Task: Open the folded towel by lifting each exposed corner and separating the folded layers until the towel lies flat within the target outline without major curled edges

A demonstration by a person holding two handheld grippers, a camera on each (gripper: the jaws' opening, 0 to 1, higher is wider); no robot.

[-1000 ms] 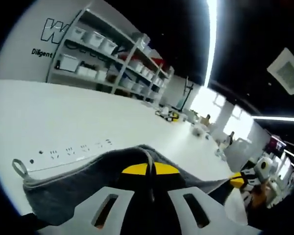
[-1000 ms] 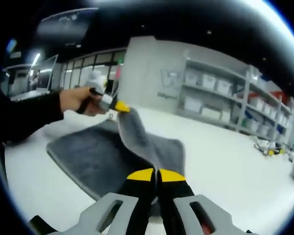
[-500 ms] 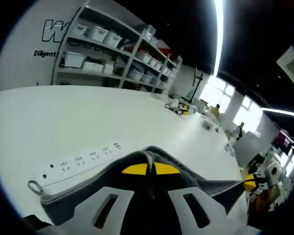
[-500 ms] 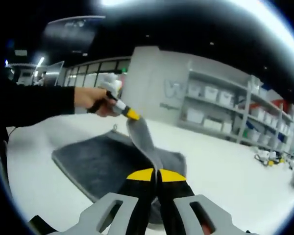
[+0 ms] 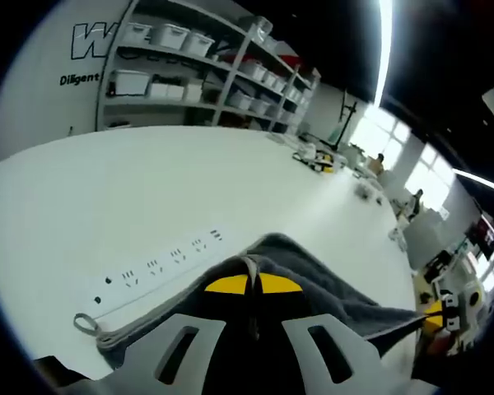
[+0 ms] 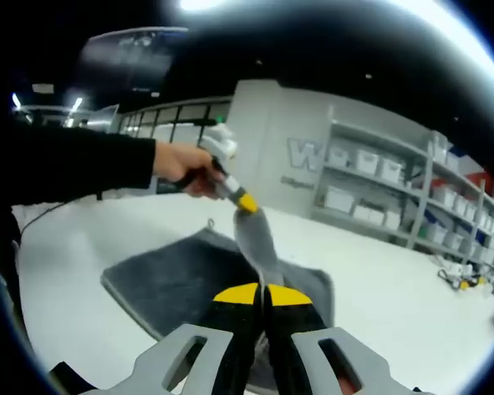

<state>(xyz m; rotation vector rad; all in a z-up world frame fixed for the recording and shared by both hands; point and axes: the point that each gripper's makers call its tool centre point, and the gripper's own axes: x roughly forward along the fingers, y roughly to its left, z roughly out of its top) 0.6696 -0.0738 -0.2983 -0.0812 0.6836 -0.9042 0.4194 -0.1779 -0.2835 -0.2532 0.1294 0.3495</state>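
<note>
My towel (image 6: 181, 284) is a dark grey one, and most of it lies flat on the white table (image 6: 379, 304); in the right gripper view its long axis runs from the near left, by my sleeve, away toward the right, where the shelving stands. One edge of it is off the table, pulled into a narrow taut ridge that rises from my right gripper (image 6: 264, 298) at the bottom of that view up and slightly left to my left gripper (image 6: 247, 202). My right gripper has its yellow-tipped jaws pressed together on the near end of that raised edge, the cloth coming straight out from between them. My left hand (image 6: 184, 164) is wrapped around the handle of the left gripper, arm stretched in from the left in a dark sleeve (image 6: 66, 169), the tool angled down and to the right so its yellow tip meets the top of the ridge. In the left gripper view my left gripper (image 5: 249, 286) is likewise closed on the towel (image 5: 329, 300), the grey fold humped over the jaw tips and sloping off to the right toward the other gripper's yellow tip (image 5: 434, 317) at the far right edge. A small hanging loop (image 5: 86, 323) sticks out at the towel's left corner. Just beyond the cloth a white power strip (image 5: 160, 270) lies on the table, running diagonally. Shelves with white bins (image 5: 189, 66) line the far wall.
</note>
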